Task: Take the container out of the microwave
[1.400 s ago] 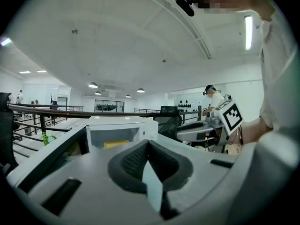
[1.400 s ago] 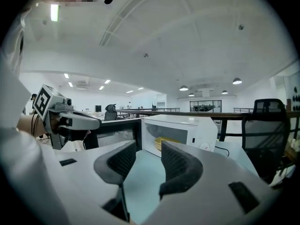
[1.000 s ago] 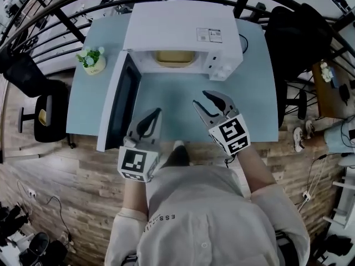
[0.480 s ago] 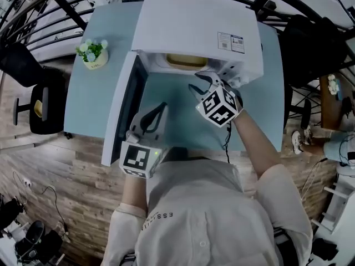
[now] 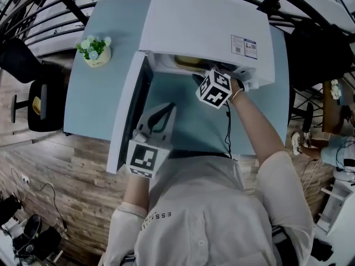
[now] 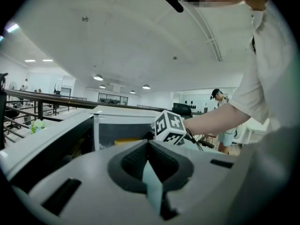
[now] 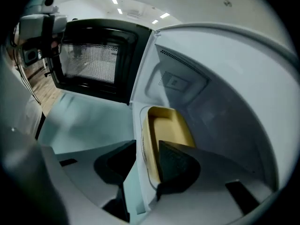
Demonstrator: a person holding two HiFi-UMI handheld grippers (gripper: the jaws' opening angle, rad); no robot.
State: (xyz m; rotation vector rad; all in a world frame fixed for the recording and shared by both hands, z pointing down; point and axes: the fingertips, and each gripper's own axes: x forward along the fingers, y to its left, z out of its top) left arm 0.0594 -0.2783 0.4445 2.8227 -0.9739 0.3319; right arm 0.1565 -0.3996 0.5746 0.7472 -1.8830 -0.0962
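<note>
The white microwave [image 5: 205, 21] stands at the back of the blue table [image 5: 100, 98], its door [image 5: 130, 112] swung open to the left. A yellow container [image 7: 171, 125] sits inside the cavity; in the head view only a strip of the container [image 5: 187, 61] shows. My right gripper [image 7: 147, 146] is open and reaches into the opening, one jaw outside the container's near wall and one inside it. In the head view the right gripper [image 5: 204, 79] is at the microwave's mouth. My left gripper [image 5: 165, 108] hangs shut and empty over the table beside the door.
A small potted plant [image 5: 94, 50] stands at the table's back left. The open door [image 7: 93, 62] blocks the left side of the cavity. A black chair [image 5: 33, 93] is left of the table and a dark railing [image 5: 33, 32] runs behind it.
My right gripper has moved forward from above the middle of the table into the microwave's opening, round the container's near wall. The left gripper has barely shifted.
</note>
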